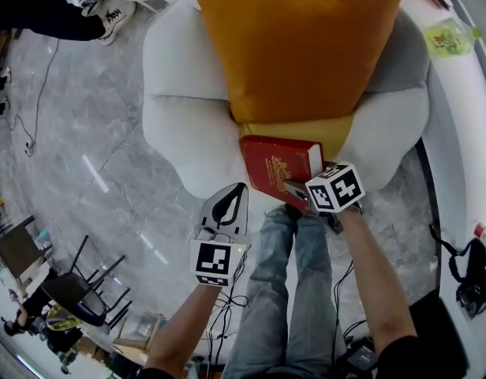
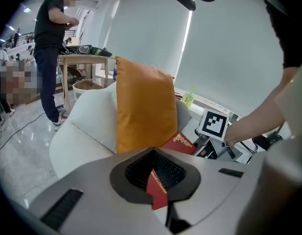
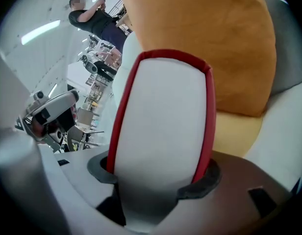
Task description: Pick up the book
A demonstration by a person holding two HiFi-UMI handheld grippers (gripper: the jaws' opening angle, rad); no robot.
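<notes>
A red hardcover book (image 1: 276, 166) with gold print rests on the front of a white armchair (image 1: 188, 125), below an orange cushion (image 1: 294, 42). My right gripper (image 1: 300, 189) is shut on the book's near edge. In the right gripper view its white page block and red covers (image 3: 163, 126) fill the space between the jaws of the right gripper (image 3: 158, 174). My left gripper (image 1: 231, 201) hangs left of the book, apart from it, jaws together. In the left gripper view a red strip with gold print (image 2: 158, 187) shows between the pads of the left gripper (image 2: 158, 180); whether it is held I cannot tell.
A grey cushion (image 1: 405, 54) lies behind the orange one. A green bottle (image 1: 450, 36) stands on the white ledge at right. A black bag (image 1: 470, 279) sits lower right, dark chairs (image 1: 85, 290) lower left. A standing person (image 2: 52, 53) is by a table (image 2: 85, 60).
</notes>
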